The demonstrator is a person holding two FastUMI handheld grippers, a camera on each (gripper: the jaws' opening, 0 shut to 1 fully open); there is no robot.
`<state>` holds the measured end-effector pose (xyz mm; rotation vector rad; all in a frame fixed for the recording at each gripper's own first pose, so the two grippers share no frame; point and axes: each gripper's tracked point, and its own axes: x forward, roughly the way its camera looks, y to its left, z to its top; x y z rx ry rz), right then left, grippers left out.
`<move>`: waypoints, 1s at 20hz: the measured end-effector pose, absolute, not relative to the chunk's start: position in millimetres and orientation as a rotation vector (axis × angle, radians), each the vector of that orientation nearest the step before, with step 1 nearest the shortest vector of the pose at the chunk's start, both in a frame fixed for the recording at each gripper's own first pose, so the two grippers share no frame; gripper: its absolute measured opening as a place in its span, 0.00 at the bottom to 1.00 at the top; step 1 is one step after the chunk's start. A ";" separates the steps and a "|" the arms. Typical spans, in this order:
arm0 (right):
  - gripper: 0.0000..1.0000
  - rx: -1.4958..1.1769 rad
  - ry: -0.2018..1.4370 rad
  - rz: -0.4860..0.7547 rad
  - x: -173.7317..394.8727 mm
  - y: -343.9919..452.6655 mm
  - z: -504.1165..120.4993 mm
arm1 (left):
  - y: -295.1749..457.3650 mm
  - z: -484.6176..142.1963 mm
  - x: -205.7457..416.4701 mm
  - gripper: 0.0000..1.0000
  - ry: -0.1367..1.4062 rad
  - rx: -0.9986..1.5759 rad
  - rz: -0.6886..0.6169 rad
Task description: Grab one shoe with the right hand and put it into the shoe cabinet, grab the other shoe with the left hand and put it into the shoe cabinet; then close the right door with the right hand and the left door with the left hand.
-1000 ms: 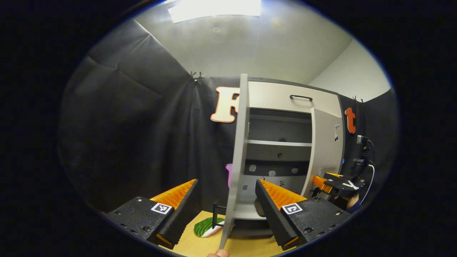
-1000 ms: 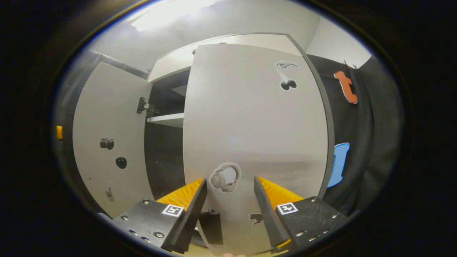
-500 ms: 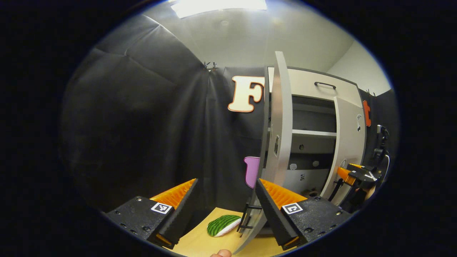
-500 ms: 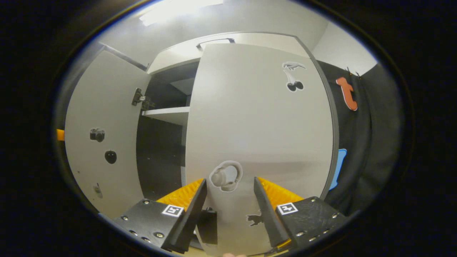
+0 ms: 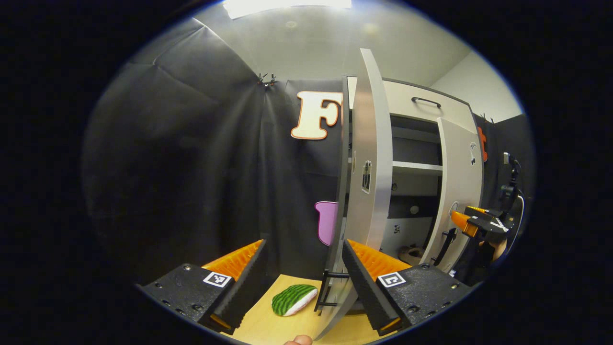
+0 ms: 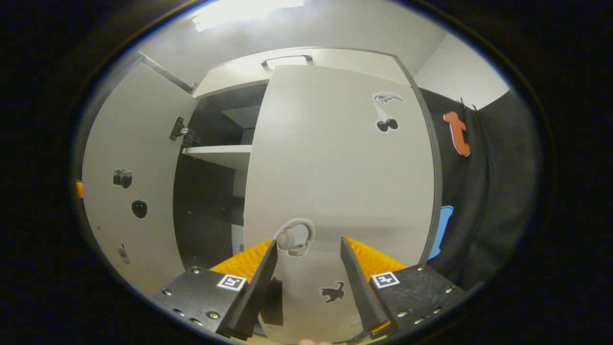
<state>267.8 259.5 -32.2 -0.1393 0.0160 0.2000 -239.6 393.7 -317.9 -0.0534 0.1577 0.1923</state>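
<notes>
Jaws spread; right door (image 6: 335,182) ajar, upright.

In my left gripper view the shoe cabinet (image 5: 412,143) stands against the back wall, its left door (image 5: 366,191) swung out edge-on before me. A shoe (image 5: 411,254) lies inside at the bottom. A cushion (image 5: 293,300) lies on the floor left of that door. The right door (image 6: 335,191) stands ajar, right gripper (image 5: 471,223) before it.

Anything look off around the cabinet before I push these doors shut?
One stray item: a green-striped watermelon-slice toy lies on the wooden floor outside the left door. Otherwise nothing stands out; both doors hang straight.
</notes>
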 end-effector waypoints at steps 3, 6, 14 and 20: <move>0.80 -0.137 0.017 0.187 258.7 251.6 -27.7 | 384.8 -318.1 -241.0 0.90 0.163 -0.070 0.148; 0.80 -0.145 0.009 0.175 248.3 243.5 -20.8 | 359.1 -318.3 -235.8 0.95 0.162 -0.081 0.080; 0.80 -0.158 0.001 0.120 219.2 209.2 -2.3 | 295.3 -322.7 -214.0 0.95 0.157 -0.131 -0.086; 0.80 -0.172 -0.001 0.060 202.4 174.6 8.1 | 248.9 -325.9 -187.6 0.90 0.136 -0.092 -0.169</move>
